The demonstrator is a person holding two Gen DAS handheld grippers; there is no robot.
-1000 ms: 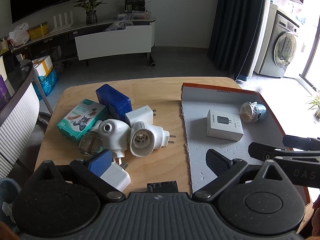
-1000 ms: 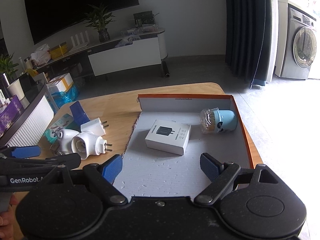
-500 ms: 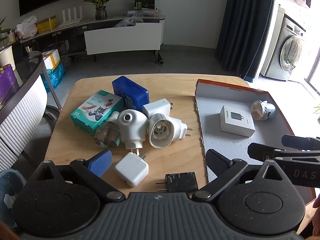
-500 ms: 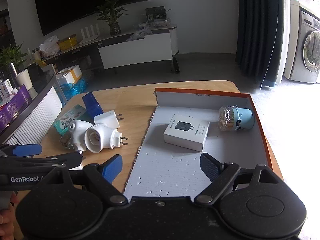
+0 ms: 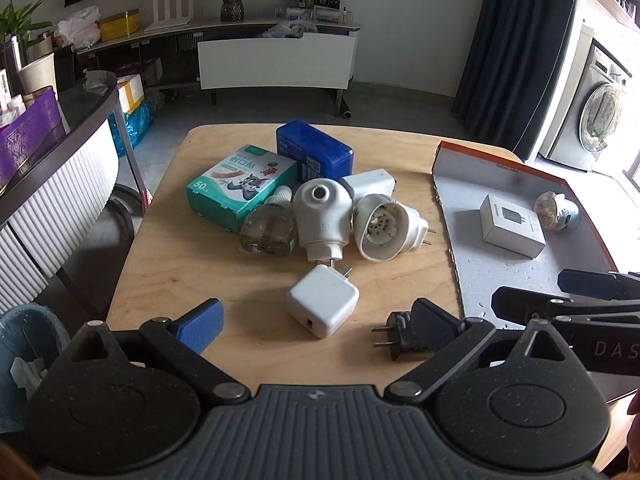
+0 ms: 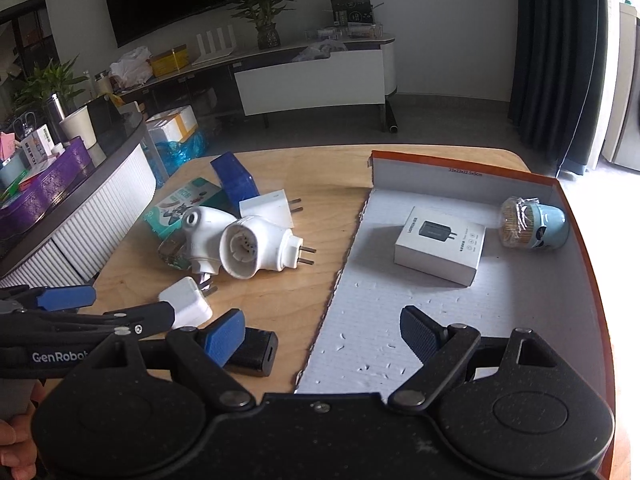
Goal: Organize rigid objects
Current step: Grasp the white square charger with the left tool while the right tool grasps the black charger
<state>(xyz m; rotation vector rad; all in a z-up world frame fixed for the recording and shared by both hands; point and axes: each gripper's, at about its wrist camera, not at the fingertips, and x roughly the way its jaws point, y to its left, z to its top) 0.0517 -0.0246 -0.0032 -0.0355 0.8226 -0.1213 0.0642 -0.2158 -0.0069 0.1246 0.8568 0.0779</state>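
Observation:
On the wooden table [image 5: 180, 248] lies a pile: a green box [image 5: 240, 186], a blue case [image 5: 316, 150], a glass bottle [image 5: 268, 232], two white plug-in devices [image 5: 320, 218] [image 5: 384, 228], a white plug block [image 5: 368, 184], a white charger [image 5: 322, 306] and a black plug [image 5: 396, 336]. The orange-rimmed tray [image 5: 472, 264] to the right holds a white charger box [image 5: 512, 230] and a blue toothpick jar [image 5: 558, 210]. My left gripper [image 5: 316, 320] is open above the white charger, near the table's front. My right gripper [image 6: 324, 330] is open and empty over the tray's left edge [image 6: 340, 280].
A white ribbed counter [image 5: 52, 216] with a purple box stands left of the table. A bin [image 5: 24, 344] sits at the lower left. A TV bench [image 5: 276, 60], a dark curtain and a washing machine [image 5: 600, 116] stand behind.
Both grippers have drawn back and up from the table. The white charger and the black plug, hidden earlier under my left gripper, now lie in full view.

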